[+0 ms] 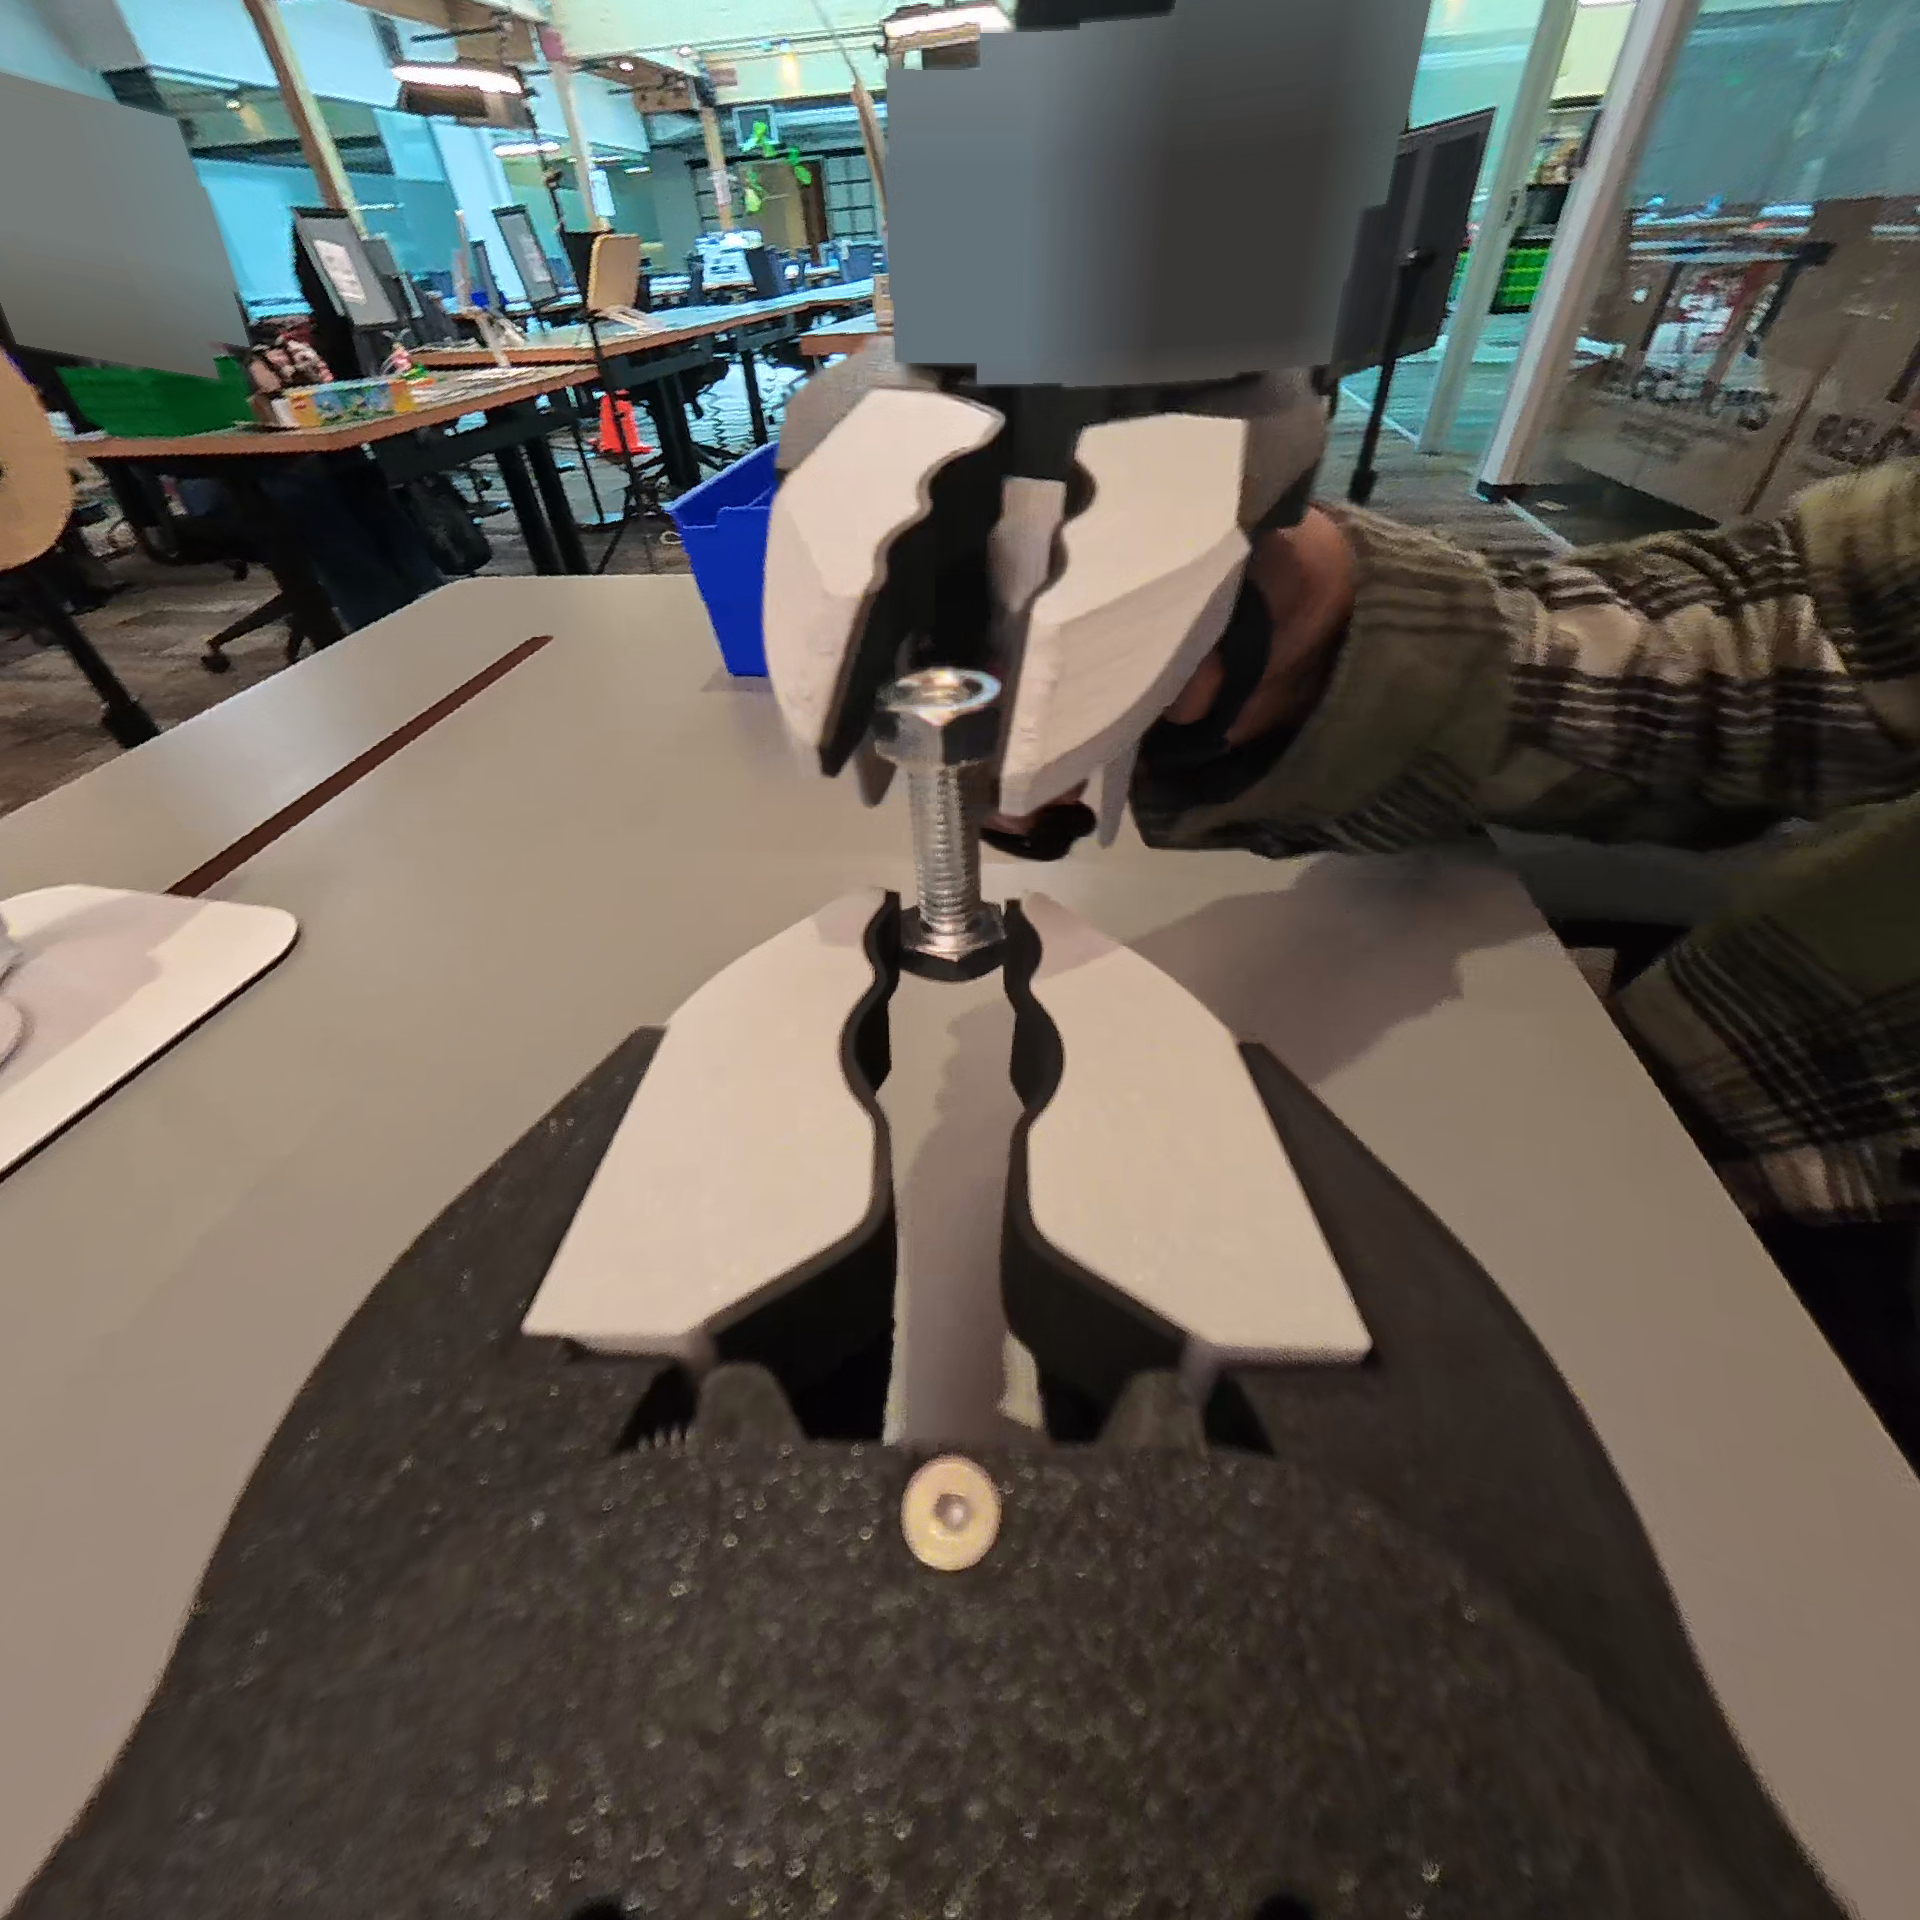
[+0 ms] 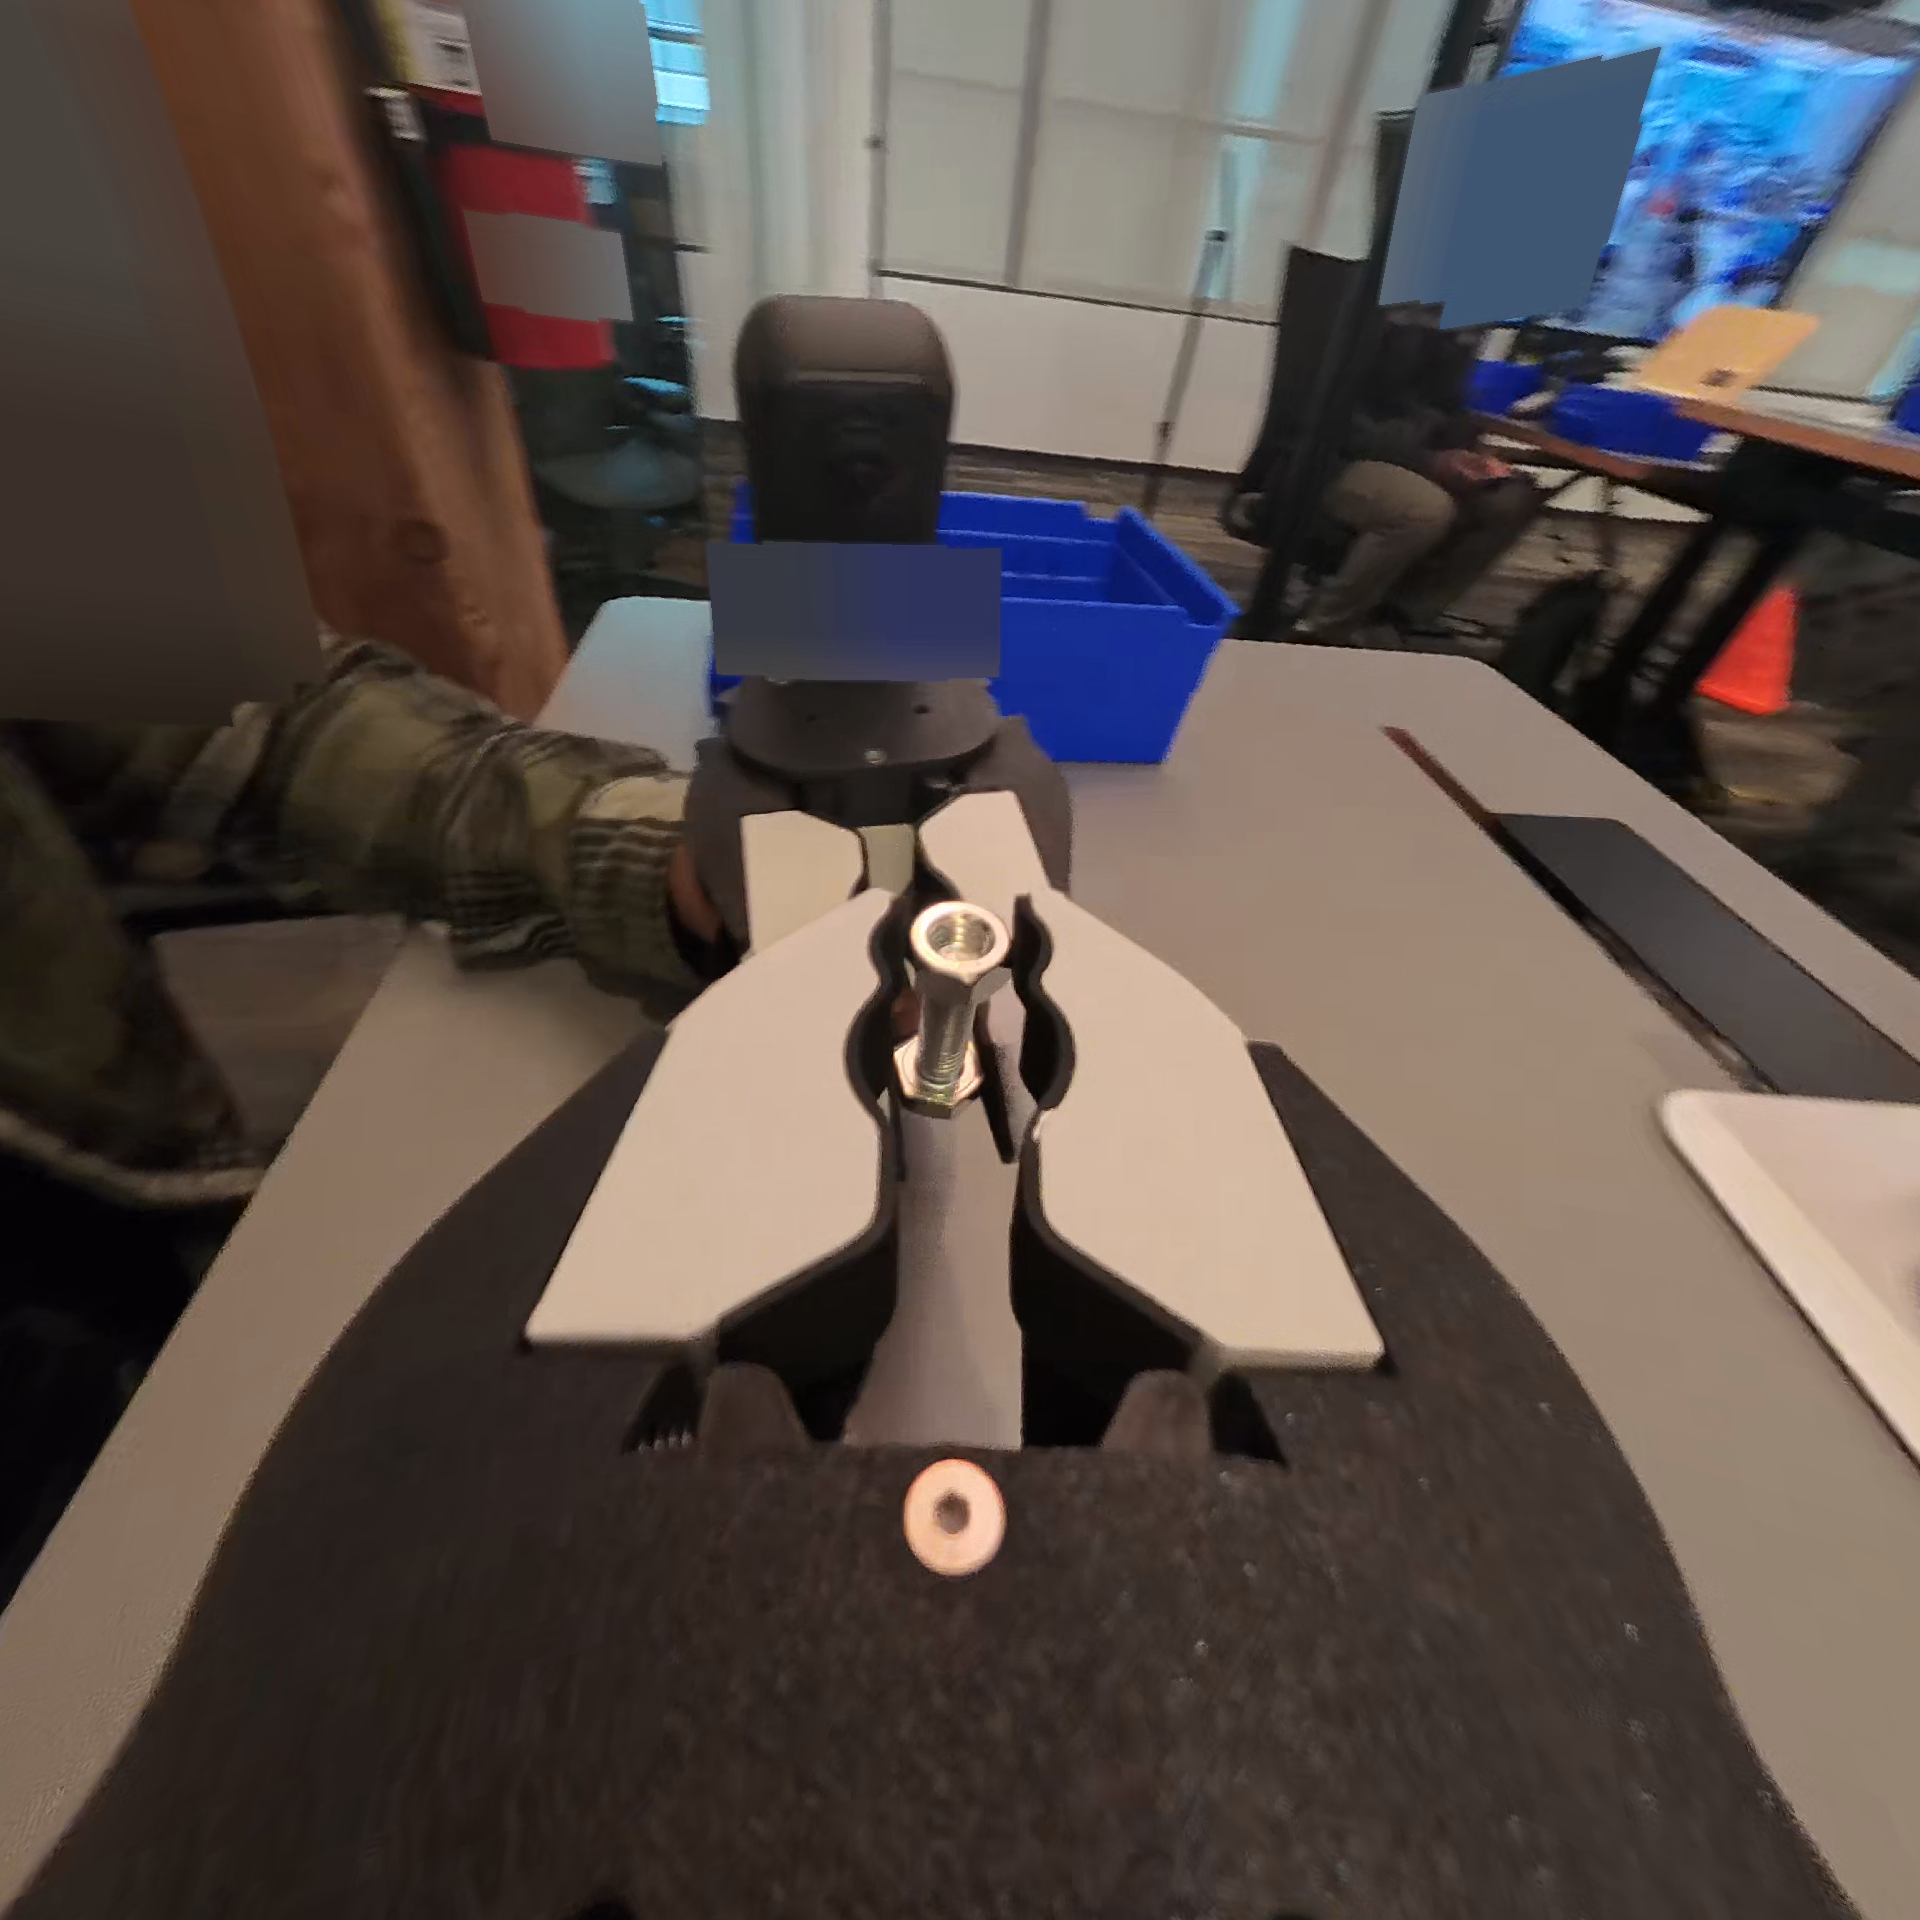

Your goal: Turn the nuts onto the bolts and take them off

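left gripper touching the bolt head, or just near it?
Touching. In the left wrist view the left gripper has both fingertips closed against the bolt head at the base of the upright bolt, with no gap.

Grey table (image 1: 436, 831) w/ blue bin (image 2: 1122, 644) at far edge, white board (image 1: 135, 987) on it.

No text to report.

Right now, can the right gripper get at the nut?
Likely yes: the nut sits between the fingertips of the right gripper, atop the bolt; the left gripper clamps the bolt's head lower, clear of it.
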`<state>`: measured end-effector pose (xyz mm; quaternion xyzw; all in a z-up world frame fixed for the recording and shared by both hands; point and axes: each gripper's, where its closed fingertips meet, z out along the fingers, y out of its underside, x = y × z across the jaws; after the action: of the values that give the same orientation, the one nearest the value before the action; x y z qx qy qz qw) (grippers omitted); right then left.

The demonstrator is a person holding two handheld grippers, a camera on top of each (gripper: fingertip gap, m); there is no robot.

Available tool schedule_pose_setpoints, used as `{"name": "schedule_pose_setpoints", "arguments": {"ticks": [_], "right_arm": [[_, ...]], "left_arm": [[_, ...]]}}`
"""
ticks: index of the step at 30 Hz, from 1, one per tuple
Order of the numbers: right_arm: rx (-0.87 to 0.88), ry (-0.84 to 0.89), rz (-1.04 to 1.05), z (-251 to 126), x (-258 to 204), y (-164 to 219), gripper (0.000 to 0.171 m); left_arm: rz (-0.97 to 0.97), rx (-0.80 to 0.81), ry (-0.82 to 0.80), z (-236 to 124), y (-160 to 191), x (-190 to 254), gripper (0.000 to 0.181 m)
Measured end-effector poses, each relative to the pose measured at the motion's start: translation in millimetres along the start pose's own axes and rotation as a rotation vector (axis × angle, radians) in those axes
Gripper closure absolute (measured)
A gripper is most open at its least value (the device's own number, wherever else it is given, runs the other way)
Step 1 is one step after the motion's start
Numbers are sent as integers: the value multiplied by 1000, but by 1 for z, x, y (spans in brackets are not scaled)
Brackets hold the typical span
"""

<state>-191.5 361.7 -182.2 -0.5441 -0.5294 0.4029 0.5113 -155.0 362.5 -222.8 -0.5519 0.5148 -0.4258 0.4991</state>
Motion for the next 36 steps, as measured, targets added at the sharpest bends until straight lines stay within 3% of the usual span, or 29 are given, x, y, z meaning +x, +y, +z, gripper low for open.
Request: {"name": "schedule_pose_setpoints", "arguments": {"ticks": [9,14,28,33,36], "right_arm": [[81,-451,-32,-14,-32,1,152],[64,-578,-113,-18,-39,7,152],[45,-556,-107,-15,-34,11,149],[56,-464,-25,-13,-23,1,115],[111,-217,94,-16,0,-12,92]], "left_arm": [[42,-6,147,8,1,28,163],[46,-30,174,12,6,33,163],[52,-58,135,14,9,28,163],[55,-63,101,14,10,24,163],[40,-56,3,11,9,8,163]]}}
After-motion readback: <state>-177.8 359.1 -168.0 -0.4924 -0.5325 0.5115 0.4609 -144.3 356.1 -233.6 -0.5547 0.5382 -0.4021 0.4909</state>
